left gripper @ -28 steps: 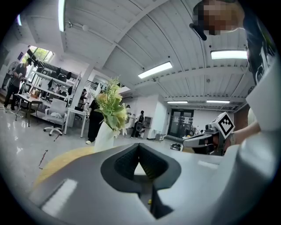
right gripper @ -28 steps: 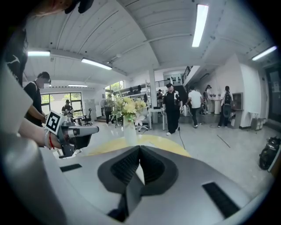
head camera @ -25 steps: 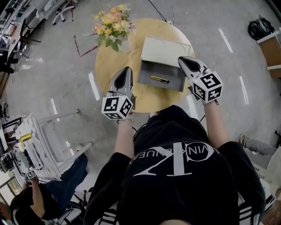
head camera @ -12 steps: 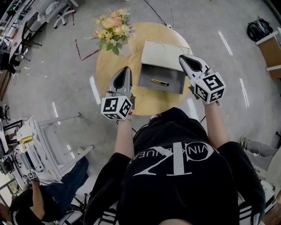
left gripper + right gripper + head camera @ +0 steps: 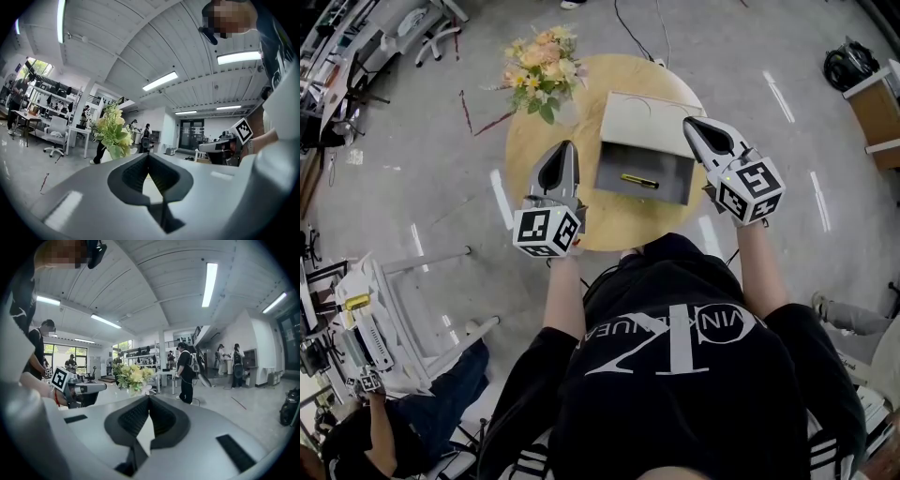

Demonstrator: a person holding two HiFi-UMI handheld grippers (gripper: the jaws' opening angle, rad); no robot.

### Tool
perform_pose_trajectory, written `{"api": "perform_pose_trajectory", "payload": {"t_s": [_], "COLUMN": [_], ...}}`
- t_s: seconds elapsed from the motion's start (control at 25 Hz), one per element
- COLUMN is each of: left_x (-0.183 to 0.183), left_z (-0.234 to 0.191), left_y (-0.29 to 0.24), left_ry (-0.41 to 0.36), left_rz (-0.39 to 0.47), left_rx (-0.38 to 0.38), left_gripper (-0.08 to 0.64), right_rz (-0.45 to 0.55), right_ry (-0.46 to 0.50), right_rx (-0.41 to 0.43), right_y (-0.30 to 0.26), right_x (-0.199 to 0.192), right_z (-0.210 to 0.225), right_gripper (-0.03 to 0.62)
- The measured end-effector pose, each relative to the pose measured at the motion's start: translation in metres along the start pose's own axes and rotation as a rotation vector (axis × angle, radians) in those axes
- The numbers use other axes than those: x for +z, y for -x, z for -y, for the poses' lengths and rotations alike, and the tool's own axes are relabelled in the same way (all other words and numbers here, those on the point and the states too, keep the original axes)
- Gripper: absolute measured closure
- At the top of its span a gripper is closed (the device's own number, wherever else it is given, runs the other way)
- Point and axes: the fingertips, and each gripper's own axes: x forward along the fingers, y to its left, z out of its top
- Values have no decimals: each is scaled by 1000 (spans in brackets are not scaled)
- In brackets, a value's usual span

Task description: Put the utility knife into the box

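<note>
The utility knife [image 5: 638,180] lies flat inside the open grey box [image 5: 670,178], roughly across the middle of the box's floor, and neither gripper touches it. The box sits on the round wooden tabletop [image 5: 534,141], with its pale lid [image 5: 645,116] swung open on the far side. The left gripper [image 5: 567,148] is held over the tabletop just left of the box, pointing away from the person. Its own view shows the two jaws pressed together at the tips with nothing between them (only the ribbed hollow behind the tips is open). The right gripper [image 5: 693,125] hovers at the box's right side, near the corner of the lid. Its view likewise shows the jaws closed on each other and empty. A bouquet [image 5: 539,54] of yellow and peach flowers stands at the far left edge of the tabletop, well apart from the box. It appears just beyond the jaw tips in both gripper views, which look out level across the room. Each gripper's marker cube sits at its near end, by the person's wrist.
</note>
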Motion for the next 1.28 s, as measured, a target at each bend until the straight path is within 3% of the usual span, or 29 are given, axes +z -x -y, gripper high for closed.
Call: {"api": "perform_pose_trajectory", "payload": {"t_s": [0.6, 1.28], "left_x": [17, 14], "left_z": [-4, -13], "left_y": [4, 17], "left_ry": [-36, -37], "left_rz": [35, 32], "left_rx": [33, 78], "left_gripper": [549, 549], "right_rz": [65, 68], "right_ry": [16, 33], "right_rx": [-24, 15], "right_y": [14, 10], "right_x": [19, 17], "right_z": [5, -4], "right_gripper": [578, 578]}}
